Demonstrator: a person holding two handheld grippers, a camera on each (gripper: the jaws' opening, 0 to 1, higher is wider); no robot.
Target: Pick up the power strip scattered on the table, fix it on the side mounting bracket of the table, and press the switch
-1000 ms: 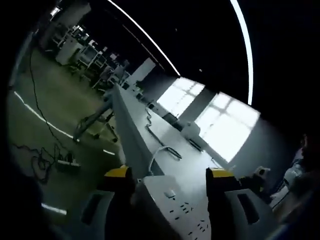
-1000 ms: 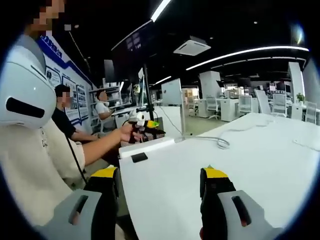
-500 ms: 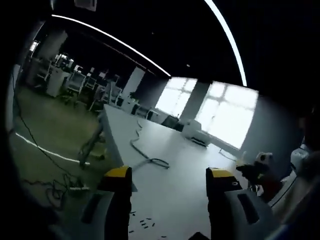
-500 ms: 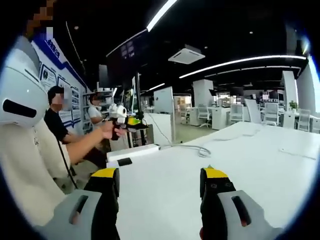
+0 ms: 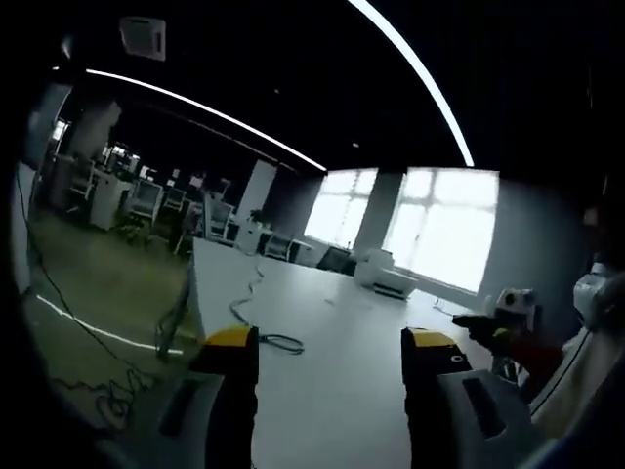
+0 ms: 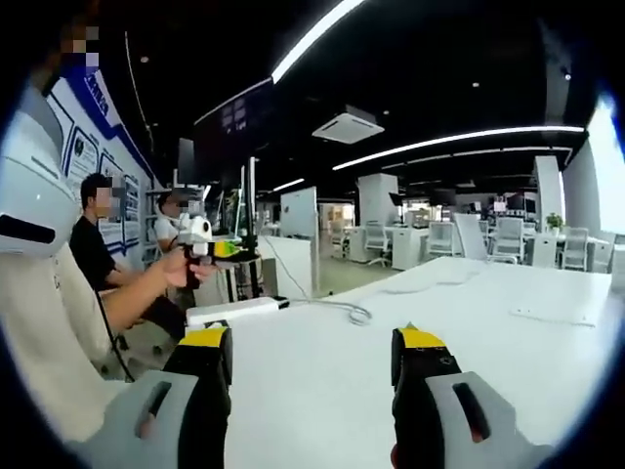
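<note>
Left gripper view: left gripper [image 5: 330, 344] raised above the white bench [image 5: 342, 322], its yellow-tipped fingers [image 5: 230, 339] spread wide with nothing between them; a dark cable [image 5: 256, 315] runs along the bench top and loops near the left finger; a white box-shaped device [image 5: 389, 277] sits at the far end of the bench before bright windows [image 5: 437, 233]; at the right edge of the view the right gripper [image 5: 500, 315] shows, small and dim, so its fingers cannot be made out there; cables [image 5: 98, 386] lie on the green floor [image 5: 88, 278] to the left of the bench.

Right gripper view: right gripper [image 6: 314, 344] also held over the bench [image 6: 469, 322], fingers [image 6: 418, 342] spread apart and empty; power strip [image 6: 234, 311] lies flat on the bench near its left edge, well ahead of the fingers, white, with its cord [image 6: 337, 308] curling away to the right; a person's hand [image 6: 184, 266] holds the left gripper [image 6: 210, 244] up in the air above and just behind the strip, apart from it; sleeve and pale shirt [image 6: 59, 342] of the person fill the left side; two seated people [image 6: 107, 244] farther back by the wall; a thin flat item [image 6: 552, 315] rests on the bench at the right, too small to identify.
</note>
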